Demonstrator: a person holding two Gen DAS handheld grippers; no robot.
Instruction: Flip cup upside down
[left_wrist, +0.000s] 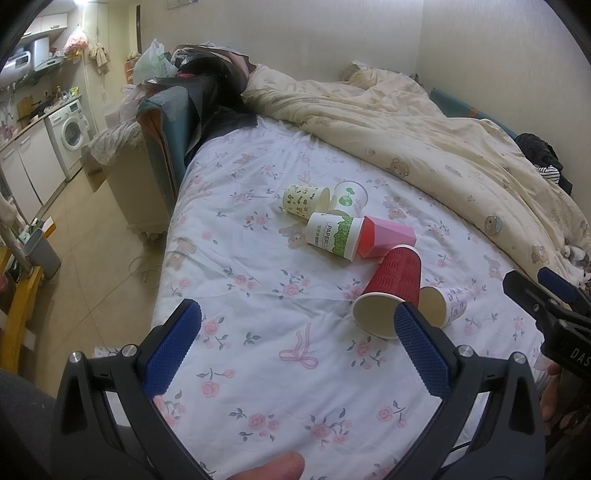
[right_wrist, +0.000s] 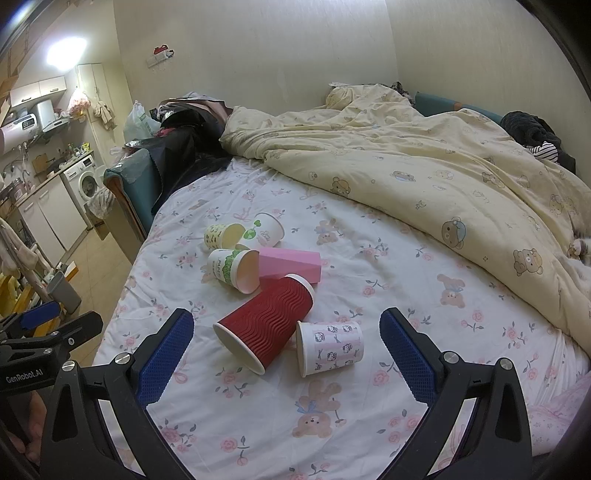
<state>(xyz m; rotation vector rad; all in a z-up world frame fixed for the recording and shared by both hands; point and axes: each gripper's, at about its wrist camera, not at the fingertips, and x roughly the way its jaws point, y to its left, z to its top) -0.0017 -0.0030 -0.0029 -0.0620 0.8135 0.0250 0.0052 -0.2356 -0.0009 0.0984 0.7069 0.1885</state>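
Several paper cups lie on their sides on the floral bed sheet (right_wrist: 369, 424). Nearest is a red ribbed cup (right_wrist: 266, 325) (left_wrist: 395, 288), mouth toward me, beside a small white kitty-print cup (right_wrist: 330, 347) (left_wrist: 448, 304). Behind them lie a pink faceted cup (right_wrist: 291, 264) (left_wrist: 388, 236), a green-and-white "PAPER" cup (right_wrist: 232, 269) (left_wrist: 332, 236), a yellow patterned cup (right_wrist: 221, 236) (left_wrist: 303, 199) and a white leaf-print cup (right_wrist: 267, 229) (left_wrist: 351, 195). My left gripper (left_wrist: 295, 347) is open and empty, short of the red cup. My right gripper (right_wrist: 288, 350) is open and empty, straddling the red and kitty cups from above.
A crumpled cream duvet (right_wrist: 424, 166) covers the far and right part of the bed. A dark pile of clothes and bags (right_wrist: 184, 125) sits at the bed's far left corner. The bed's left edge drops to a tiled floor (left_wrist: 92, 240), with kitchen units beyond.
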